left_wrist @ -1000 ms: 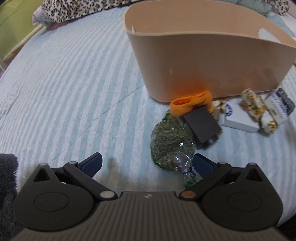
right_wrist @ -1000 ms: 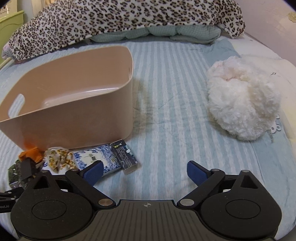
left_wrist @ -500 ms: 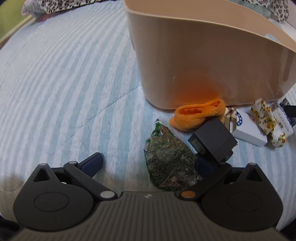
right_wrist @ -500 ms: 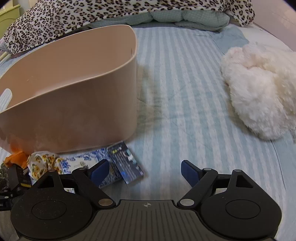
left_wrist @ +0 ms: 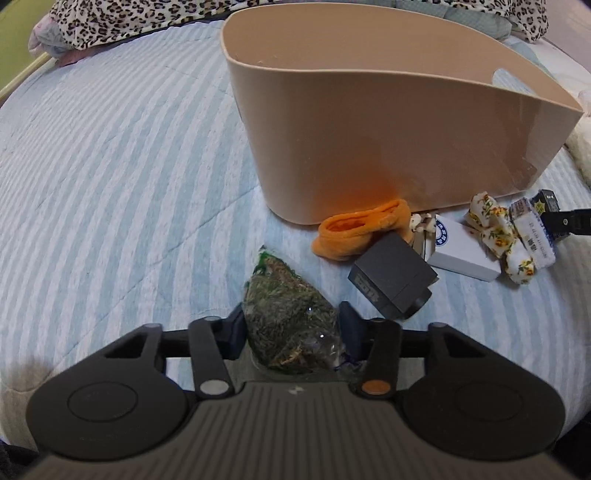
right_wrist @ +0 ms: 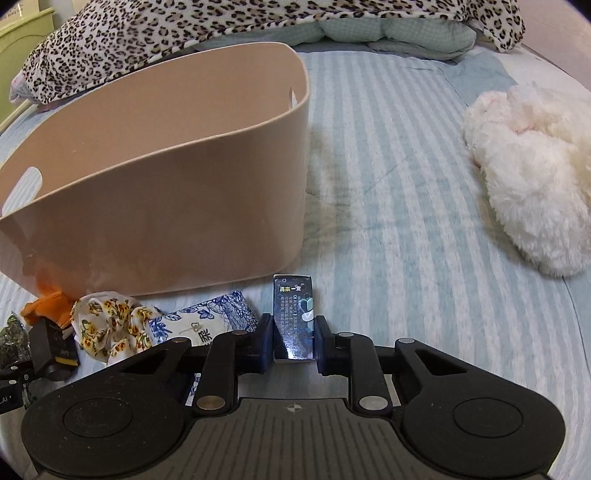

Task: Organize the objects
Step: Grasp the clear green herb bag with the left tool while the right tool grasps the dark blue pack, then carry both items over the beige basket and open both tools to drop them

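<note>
The left gripper (left_wrist: 291,325) has its 2 fingers clamped on the herb bag (left_wrist: 288,314), which lies on the striped bedspread (left_wrist: 110,184) in front of the beige tub (left_wrist: 388,122). The right gripper (right_wrist: 293,341) has its fingers pressed against both sides of the dark box (right_wrist: 293,317), which points toward the tub's near corner.

Between the 2 grippers, a row of small things sits along the tub's front wall — an orange cloth (left_wrist: 358,229) touching the tub, a black cube (left_wrist: 393,275) just beside the bag, a white box (left_wrist: 461,247), a floral scrunchie (left_wrist: 498,236) and a blue-and-white packet (right_wrist: 207,321) next to the dark box.

Well off to the right lies a white fluffy toy (right_wrist: 532,173); a leopard blanket (right_wrist: 221,22) is bunched at the head of the bed.
</note>
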Demonstrator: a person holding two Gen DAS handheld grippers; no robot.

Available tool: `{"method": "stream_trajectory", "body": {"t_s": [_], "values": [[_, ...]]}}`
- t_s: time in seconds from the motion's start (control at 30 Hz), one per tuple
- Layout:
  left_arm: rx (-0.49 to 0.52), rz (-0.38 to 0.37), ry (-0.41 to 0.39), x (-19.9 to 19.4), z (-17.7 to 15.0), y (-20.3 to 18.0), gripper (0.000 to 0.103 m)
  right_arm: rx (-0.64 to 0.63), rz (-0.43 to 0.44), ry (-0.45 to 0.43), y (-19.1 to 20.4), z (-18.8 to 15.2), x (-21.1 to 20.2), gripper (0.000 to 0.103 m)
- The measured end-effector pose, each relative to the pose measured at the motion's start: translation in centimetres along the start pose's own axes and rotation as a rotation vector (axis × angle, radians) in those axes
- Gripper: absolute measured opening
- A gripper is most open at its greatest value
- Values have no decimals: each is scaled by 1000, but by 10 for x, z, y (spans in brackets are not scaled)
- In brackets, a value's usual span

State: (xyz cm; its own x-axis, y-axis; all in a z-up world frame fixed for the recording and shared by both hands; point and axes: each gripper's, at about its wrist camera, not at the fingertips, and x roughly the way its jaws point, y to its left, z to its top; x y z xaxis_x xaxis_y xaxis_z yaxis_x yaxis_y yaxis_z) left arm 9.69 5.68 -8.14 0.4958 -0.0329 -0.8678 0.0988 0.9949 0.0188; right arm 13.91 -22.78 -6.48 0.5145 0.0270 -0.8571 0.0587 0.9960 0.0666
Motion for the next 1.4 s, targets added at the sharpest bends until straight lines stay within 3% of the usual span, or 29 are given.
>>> {"method": "stream_trajectory", "body": {"t_s": [0.13,0.33,0.5,0.77,0.97,1.4], "values": [[-56,-33,2,-13,-7,9,48,19,-10,-12,0,-5,-12,21],[-33,-61,-58,-40,1,7,48,60,16,-81,-1,-12,-50,21],[-46,-83,-133,-69,28,6,48,80,53,-175,-3,-9,-90,21],[-10,-71,-260,-112,71,4,48,61,110,-324,3,25,-133,21],[23,-51,-309,-107,105,-10,48,19,118,-367,15,57,-129,21],[58,-27,-194,-22,145,-50,48,-38,121,-262,38,93,-67,21]]}}
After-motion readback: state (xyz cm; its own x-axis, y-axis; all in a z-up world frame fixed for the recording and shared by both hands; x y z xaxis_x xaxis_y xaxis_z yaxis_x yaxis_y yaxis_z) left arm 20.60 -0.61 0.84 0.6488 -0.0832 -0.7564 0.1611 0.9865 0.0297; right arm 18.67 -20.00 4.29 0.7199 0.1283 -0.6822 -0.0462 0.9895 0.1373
